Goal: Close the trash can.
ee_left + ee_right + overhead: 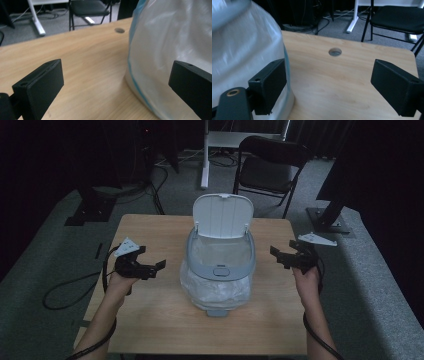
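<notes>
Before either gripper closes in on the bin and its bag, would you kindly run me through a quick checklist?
1. Left gripper open: ok, jaws wide apart.
2. Right gripper open: ok, jaws wide apart.
3. Both grippers empty: ok, nothing between either pair of jaws.
4. Lid of the trash bin raised: ok, it stands upright at the back.
5. Plastic bag folded over the rim: ok, it drapes down the outside.
6. Bag free of tears: cannot tell.
</notes>
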{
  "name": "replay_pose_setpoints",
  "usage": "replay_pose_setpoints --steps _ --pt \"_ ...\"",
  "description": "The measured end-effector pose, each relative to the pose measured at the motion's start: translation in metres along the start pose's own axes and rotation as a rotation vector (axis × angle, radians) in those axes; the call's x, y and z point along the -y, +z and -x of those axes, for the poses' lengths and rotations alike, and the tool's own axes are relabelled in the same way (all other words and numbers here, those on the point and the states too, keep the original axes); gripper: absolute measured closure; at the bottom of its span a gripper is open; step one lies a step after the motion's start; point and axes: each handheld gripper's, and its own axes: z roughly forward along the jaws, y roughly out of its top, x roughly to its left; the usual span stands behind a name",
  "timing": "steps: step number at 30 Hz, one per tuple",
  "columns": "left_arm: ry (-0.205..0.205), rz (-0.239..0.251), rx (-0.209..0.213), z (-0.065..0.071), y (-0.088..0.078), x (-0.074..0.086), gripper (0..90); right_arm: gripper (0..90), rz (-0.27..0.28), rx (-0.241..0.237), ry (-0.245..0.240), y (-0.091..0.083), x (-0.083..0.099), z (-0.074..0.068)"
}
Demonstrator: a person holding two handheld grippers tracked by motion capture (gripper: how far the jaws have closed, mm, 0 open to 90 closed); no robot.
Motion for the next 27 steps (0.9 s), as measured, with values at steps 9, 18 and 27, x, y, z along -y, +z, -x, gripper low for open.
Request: replay_pose_setpoints --steps 9,18,27 --pt "-0.029 -0.039 -0.045 -0.011 0.004 0.029 0.7 12.6 0.041 -0.045 0.006 0.008 -0.036 -0.008" --pt "-0.036 -0.092 -0.077 -0.015 0.01 0.055 0.7 12.6 0.061 -0.091 -0.016 0.014 -0.069 -0.02" --pt "-0.071 -0.14 -0.122 -0.026 0.014 0.081 0.7 12.6 0.099 -0.149 -0.013 0.023 -0.104 -0.034"
